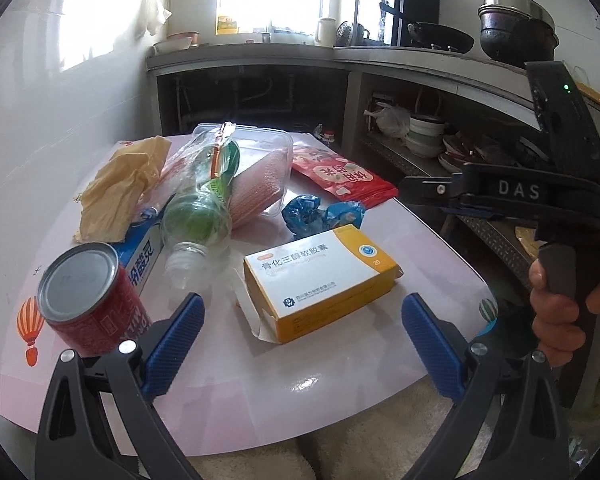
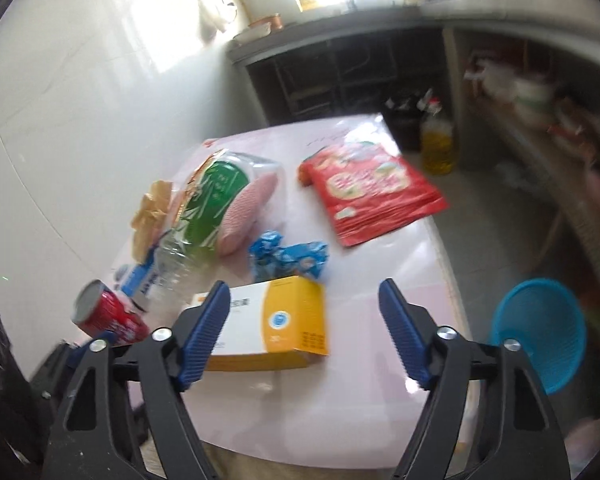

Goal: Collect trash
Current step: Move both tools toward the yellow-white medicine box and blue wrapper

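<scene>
Trash lies on a pink table point(image 1: 260, 380): a yellow and white medicine box point(image 1: 320, 280), a red can point(image 1: 88, 300), a clear plastic bottle point(image 1: 198, 220), a blue crumpled wrapper point(image 1: 320, 212), a red snack bag point(image 1: 344, 178), a clear plastic tray point(image 1: 260, 172) and yellow crumpled paper point(image 1: 124, 188). My left gripper point(image 1: 302, 316) is open and empty, just short of the box. My right gripper point(image 2: 302, 304) is open and empty above the same box point(image 2: 276, 324), with the can point(image 2: 108, 320) to its left.
A blue basket point(image 2: 540, 332) stands on the floor right of the table. A bottle of yellow oil point(image 2: 438, 144) stands beyond the table's far corner. Kitchen counters with pots point(image 1: 516, 28) and bowls line the back and right. A white wall is on the left.
</scene>
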`<control>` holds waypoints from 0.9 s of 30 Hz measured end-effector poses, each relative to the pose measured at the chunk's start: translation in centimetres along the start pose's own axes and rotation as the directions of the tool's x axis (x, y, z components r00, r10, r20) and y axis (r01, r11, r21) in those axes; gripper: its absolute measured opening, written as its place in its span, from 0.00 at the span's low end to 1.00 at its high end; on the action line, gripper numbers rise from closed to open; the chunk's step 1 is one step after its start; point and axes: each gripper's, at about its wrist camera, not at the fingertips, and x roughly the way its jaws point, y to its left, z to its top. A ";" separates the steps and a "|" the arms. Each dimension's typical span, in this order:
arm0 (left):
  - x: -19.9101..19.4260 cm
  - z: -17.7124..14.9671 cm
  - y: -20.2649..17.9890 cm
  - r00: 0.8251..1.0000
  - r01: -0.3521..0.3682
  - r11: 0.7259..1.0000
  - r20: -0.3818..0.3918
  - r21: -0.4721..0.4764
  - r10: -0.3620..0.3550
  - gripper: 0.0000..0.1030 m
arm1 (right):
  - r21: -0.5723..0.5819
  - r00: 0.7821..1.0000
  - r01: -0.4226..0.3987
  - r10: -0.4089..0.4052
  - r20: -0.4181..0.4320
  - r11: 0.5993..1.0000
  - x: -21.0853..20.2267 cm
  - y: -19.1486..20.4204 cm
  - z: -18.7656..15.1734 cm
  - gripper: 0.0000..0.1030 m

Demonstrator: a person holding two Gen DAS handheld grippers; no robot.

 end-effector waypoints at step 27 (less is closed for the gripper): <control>0.5 1.8 -4.1 0.927 0.354 0.933 -0.156 0.061 -0.342 0.84 | 0.327 0.972 -0.107 0.168 -0.164 0.939 2.7 -9.3 0.2 0.50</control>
